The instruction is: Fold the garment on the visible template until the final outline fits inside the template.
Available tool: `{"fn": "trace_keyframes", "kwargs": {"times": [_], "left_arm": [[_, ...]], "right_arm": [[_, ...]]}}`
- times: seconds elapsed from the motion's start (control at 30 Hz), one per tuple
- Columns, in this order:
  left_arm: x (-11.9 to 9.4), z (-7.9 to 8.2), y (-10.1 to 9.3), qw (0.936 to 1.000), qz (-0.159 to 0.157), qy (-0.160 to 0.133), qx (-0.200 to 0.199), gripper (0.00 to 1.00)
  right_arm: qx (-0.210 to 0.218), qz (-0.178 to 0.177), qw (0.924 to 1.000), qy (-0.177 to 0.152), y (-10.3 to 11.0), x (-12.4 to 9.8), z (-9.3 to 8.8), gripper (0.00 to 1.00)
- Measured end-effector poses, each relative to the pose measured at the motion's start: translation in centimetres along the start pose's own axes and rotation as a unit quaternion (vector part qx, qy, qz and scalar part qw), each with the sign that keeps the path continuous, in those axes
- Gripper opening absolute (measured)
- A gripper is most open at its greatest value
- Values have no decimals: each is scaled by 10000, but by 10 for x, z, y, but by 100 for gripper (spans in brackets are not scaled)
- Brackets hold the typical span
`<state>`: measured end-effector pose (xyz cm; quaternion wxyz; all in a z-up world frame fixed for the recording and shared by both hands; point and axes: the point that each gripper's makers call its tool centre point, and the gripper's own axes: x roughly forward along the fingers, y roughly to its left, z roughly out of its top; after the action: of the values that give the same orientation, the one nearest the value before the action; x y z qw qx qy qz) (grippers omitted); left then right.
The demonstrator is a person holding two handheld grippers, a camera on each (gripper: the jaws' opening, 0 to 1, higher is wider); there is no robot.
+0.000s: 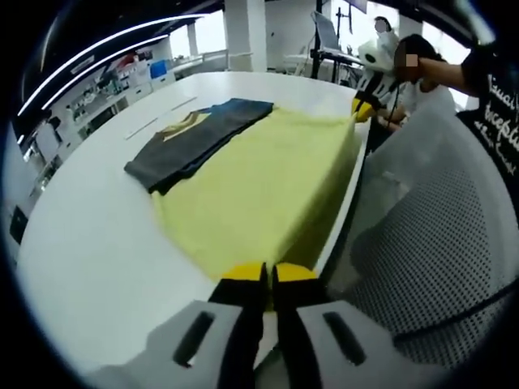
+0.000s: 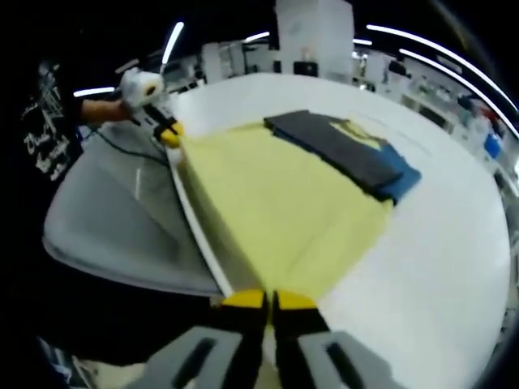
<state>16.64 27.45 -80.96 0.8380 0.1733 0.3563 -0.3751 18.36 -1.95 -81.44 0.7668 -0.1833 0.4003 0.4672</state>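
A pale yellow garment [image 1: 259, 182] [image 2: 276, 203] lies spread flat on the white table [image 1: 97, 243] [image 2: 438, 243], its near edge hanging over the table's rim. In the left gripper view my left gripper [image 1: 268, 275] is shut on one near corner of that edge. The right gripper [image 1: 362, 109] pinches the other corner further along the rim. In the right gripper view my right gripper [image 2: 269, 300] is shut on its corner, and the left gripper [image 2: 169, 134] shows at the far corner, held by a gloved hand [image 2: 138, 85].
A folded dark grey garment [image 1: 203, 134] [image 2: 340, 146] lies on a blue one [image 2: 401, 174], overlapping the yellow garment's far side. Faint lines [image 1: 150, 126] mark the table beyond. A grey mesh chair [image 1: 422, 243] [image 2: 113, 211] stands against the table's rim. Desks fill the background.
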Motion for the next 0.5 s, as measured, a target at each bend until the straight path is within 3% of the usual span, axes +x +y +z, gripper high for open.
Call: {"fn": "trace_keyframes", "kwargs": {"times": [0.5], "left_arm": [[-16,1,-23,9999,-2,24,-149,0]], "right_arm": [[94,65,9999,36,13,-11,-9,0]]}}
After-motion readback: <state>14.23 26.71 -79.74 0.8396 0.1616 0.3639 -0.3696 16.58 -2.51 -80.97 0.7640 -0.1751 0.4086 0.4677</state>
